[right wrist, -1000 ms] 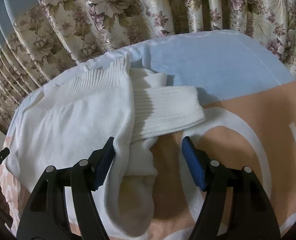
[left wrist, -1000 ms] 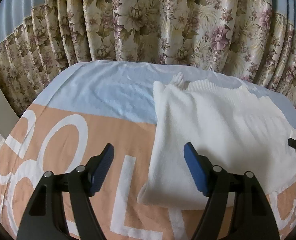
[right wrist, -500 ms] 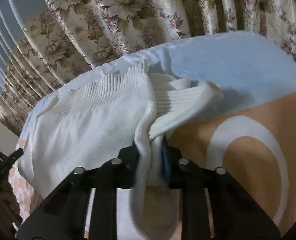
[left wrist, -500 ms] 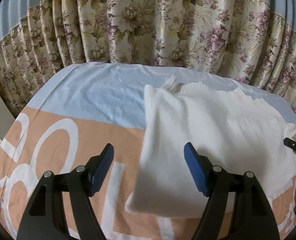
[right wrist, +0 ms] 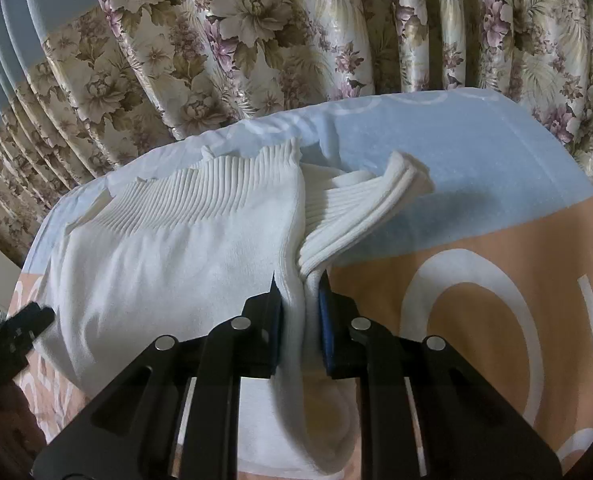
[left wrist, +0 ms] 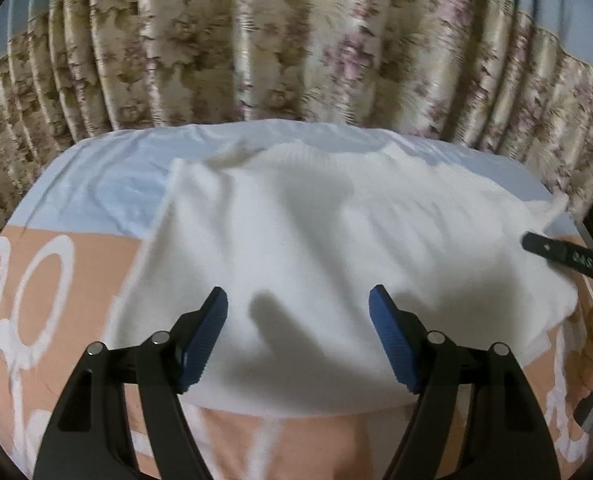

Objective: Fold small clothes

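Right hand-held gripper [right wrist: 299, 300] pinches white sweater [right wrist: 176, 248].

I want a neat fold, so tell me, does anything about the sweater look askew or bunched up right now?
Yes. The sweater lies mostly flat, but its sleeve is twisted and lifted off the cloth, pinched in the shut right gripper with the body's edge. The left gripper hovers open over the body.
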`<state>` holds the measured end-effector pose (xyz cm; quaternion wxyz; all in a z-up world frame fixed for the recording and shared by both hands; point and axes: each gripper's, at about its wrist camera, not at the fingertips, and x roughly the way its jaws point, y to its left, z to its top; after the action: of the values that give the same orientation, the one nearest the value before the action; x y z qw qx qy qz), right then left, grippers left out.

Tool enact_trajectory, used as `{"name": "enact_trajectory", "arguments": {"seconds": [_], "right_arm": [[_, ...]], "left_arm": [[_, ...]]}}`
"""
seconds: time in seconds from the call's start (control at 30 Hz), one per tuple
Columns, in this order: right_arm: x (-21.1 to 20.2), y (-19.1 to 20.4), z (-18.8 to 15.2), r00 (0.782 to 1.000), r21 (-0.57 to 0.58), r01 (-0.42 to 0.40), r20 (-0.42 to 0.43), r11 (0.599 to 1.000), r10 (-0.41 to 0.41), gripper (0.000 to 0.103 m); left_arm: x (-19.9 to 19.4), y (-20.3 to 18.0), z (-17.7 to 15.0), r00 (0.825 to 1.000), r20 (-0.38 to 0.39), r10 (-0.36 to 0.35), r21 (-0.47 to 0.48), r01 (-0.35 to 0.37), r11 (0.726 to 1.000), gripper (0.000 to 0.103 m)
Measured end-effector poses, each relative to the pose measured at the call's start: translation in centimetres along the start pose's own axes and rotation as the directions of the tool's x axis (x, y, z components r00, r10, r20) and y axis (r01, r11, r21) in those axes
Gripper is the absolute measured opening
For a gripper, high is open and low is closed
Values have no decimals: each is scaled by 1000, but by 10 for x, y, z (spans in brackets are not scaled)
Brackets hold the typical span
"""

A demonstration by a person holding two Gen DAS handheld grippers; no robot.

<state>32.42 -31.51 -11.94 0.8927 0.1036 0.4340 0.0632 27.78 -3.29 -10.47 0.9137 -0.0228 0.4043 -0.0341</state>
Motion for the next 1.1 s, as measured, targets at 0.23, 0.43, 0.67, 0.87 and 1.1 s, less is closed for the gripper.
{"name": "enact_trajectory", "arguments": {"seconds": [0.23,0.43,0.67,0.87,1.1], "right_arm": [[-1,0,0,1000,1,-1,4,1000,1,16],[-18,9,10,999,6,-32,38,999,31,15],[-40,37,29,994,-34,-80,73,996,82,15],[-51,78,49,989,-81,-115,84,990,122,15],[-54,138,63,983,-123,-156,80,980,166,15]], "left_arm": [[28,-41,-11,997,-39,59,61,-57,997,78],[35,-39,-17,996,-34,86,45,-84,995,83],[33,-35,-17,998,-43,54,23,-53,998,83],[23,-20,-13,999,-32,-11,-27,10,1000,83],[-7,35,4,999,22,34,-62,-33,998,83]]}}
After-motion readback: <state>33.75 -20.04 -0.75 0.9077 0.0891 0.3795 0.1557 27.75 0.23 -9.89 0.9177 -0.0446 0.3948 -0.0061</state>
